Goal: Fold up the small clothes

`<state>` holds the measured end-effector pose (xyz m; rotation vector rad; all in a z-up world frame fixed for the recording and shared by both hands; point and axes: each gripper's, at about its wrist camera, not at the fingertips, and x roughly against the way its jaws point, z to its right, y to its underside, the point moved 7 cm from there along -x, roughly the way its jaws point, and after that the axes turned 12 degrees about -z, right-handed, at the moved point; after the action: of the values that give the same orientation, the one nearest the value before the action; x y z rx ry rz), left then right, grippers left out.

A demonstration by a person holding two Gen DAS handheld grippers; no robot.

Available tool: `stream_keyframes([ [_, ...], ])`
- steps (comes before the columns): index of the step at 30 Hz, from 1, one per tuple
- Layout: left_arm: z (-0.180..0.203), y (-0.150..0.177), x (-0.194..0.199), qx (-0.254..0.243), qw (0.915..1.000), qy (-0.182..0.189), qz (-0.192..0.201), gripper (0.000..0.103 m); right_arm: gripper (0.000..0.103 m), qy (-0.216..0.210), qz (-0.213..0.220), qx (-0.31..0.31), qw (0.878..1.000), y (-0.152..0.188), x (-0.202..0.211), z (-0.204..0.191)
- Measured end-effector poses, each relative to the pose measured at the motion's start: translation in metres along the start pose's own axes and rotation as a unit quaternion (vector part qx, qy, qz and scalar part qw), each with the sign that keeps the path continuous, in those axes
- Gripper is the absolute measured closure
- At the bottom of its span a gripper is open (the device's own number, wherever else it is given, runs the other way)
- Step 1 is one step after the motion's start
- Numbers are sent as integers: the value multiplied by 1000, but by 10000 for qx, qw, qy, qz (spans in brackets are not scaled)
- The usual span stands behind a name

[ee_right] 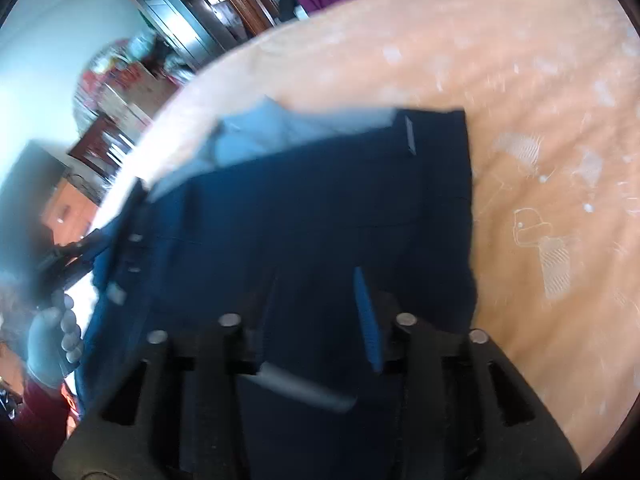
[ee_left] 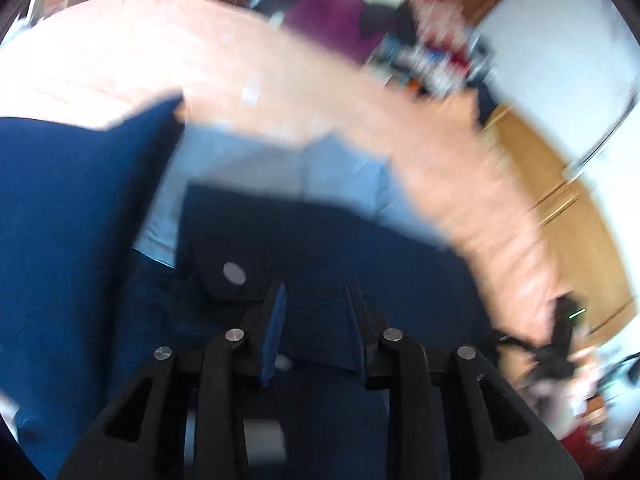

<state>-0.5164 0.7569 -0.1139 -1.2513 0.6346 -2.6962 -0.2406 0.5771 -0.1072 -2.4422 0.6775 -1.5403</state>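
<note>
Item: navy blue cloth garment [ee_right: 320, 208], spread on the peach patterned bedspread [ee_right: 540, 120], a pale blue lining [ee_right: 256, 128] showing at its far edge. Your left gripper [ee_left: 316, 320] holds its fingers parted over navy cloth; grip cannot be told. Your right gripper [ee_right: 316, 312] likewise: fingers apart, hold unclear. Both views blurred.

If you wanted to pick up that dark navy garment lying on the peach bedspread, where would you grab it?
I'd likely grip the dark navy garment at its far right corner, near the small grey tag, coming in from the peach bedspread side. That edge looks straight and exposed, with bare bedspread beside it. The left side overlaps a pale blue cloth.
</note>
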Motion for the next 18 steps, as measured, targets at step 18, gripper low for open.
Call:
stream_keyframes([
  [18, -352, -21, 201, 2799, 9402, -1044, 1639, 44, 44, -160, -700, 336, 9969, 42, -49, -94],
])
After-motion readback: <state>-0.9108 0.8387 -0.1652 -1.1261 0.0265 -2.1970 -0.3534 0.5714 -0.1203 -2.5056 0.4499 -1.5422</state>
